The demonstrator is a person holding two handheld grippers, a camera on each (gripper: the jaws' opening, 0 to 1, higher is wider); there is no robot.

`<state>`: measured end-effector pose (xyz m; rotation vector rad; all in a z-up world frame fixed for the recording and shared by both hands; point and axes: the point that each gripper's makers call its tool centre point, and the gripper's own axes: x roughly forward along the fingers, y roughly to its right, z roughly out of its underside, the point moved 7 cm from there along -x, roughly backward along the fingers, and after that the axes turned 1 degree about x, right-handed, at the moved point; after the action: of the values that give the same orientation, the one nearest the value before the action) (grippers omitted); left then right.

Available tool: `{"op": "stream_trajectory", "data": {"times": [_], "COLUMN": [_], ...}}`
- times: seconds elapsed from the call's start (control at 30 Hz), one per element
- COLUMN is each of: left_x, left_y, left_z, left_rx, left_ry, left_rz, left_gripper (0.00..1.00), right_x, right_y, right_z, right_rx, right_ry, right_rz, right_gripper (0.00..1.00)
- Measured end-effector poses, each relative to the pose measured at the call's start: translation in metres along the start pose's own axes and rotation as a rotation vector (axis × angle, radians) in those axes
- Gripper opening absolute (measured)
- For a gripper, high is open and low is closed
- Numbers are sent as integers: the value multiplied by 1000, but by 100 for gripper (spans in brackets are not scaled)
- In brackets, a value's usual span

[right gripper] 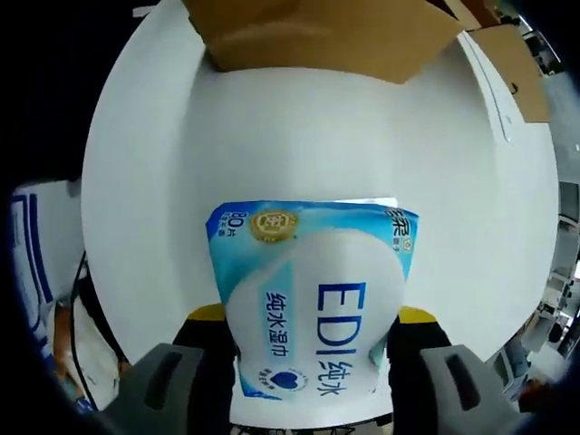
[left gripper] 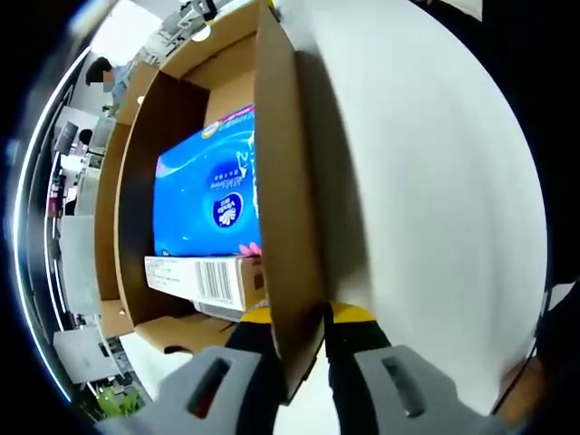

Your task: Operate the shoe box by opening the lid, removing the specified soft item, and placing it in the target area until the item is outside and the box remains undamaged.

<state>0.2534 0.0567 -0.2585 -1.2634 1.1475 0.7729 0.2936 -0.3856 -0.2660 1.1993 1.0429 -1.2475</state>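
The brown cardboard shoe box (left gripper: 136, 181) stands open on a white table (left gripper: 435, 181). Inside it lie a blue soft tissue pack (left gripper: 207, 195) and a small white carton with a barcode (left gripper: 204, 279). My left gripper (left gripper: 299, 362) is shut on an upright cardboard panel of the box (left gripper: 285, 199); whether that panel is the lid or a wall, I cannot tell. My right gripper (right gripper: 313, 362) is shut on a blue-and-white wet-wipes pack (right gripper: 313, 299), held outside the box and just over the white table (right gripper: 308, 136). The box's cardboard edge (right gripper: 317, 36) lies beyond it.
Another cardboard piece (right gripper: 517, 68) sits at the table's far right edge. Shelves and room clutter (left gripper: 77, 181) stand beyond the box. A person's clothing (right gripper: 63, 317) shows beside the table's edge on the left.
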Motion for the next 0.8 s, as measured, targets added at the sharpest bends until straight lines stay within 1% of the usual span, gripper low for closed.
{"op": "stream_trajectory", "data": {"times": [0.27,0.47,0.63,0.7,0.77,0.8], "left_x": [0,0,0,0,0,0], "left_y": [0,0,0,0,0,0], "left_z": [0,0,0,0,0,0], "left_rx": [0,4,5,6,7,9], "left_ry": [1,1,2,2,3,3], "left_rz": [0,0,-1,-2,-2,-3], "left_gripper": [14,14,15,14,14,14], "right_x": [-2,-13,-25,-27,-34,-42], "right_y": [1,-1,-2,-2,-2,-4], "right_z": [3,2,-2,-3,-7,-11], "right_rx": [5,31,47,52,71,84], "right_ry": [-6,-4,22,29,56,71], "right_rz": [13,45,69,72,90,107], "right_gripper": [70,69,68,68,68,68]}}
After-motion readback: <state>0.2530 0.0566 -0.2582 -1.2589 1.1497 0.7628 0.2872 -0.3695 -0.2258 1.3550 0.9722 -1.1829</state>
